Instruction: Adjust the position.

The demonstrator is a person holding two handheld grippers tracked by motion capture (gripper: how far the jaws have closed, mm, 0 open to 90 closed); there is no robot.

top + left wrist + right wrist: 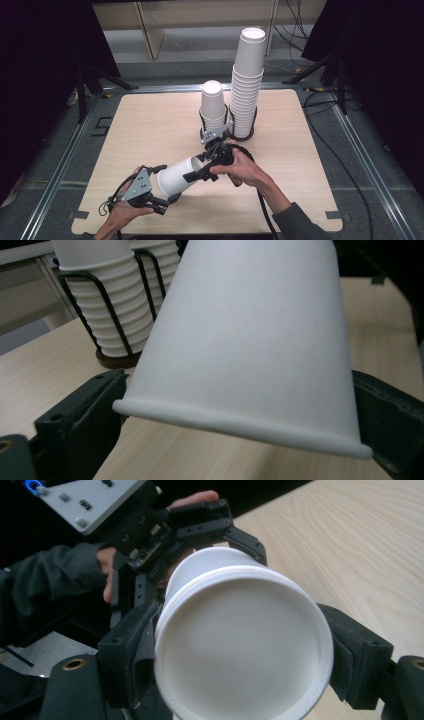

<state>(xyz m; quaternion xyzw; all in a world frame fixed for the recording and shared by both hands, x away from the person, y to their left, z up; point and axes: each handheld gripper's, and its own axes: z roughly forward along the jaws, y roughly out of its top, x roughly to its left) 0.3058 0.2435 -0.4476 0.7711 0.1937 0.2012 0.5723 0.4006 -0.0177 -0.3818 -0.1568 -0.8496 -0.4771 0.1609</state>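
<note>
A white paper cup (176, 176) lay on its side above the pale wooden table, held off the surface between my two grippers. Its rolled rim end pointed toward my left hand, its flat, closed base toward my right. The smooth, unmarked wall tapered from rim to base, and the cup sat near the table's front edge.

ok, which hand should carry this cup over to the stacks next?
Right, probably. The right gripper clamps the cup at its base end and sits nearer the short stack and tall stack, where cups stand mouth down. The left gripper has its jaws flanking the rim; whether they press is unclear.
</note>
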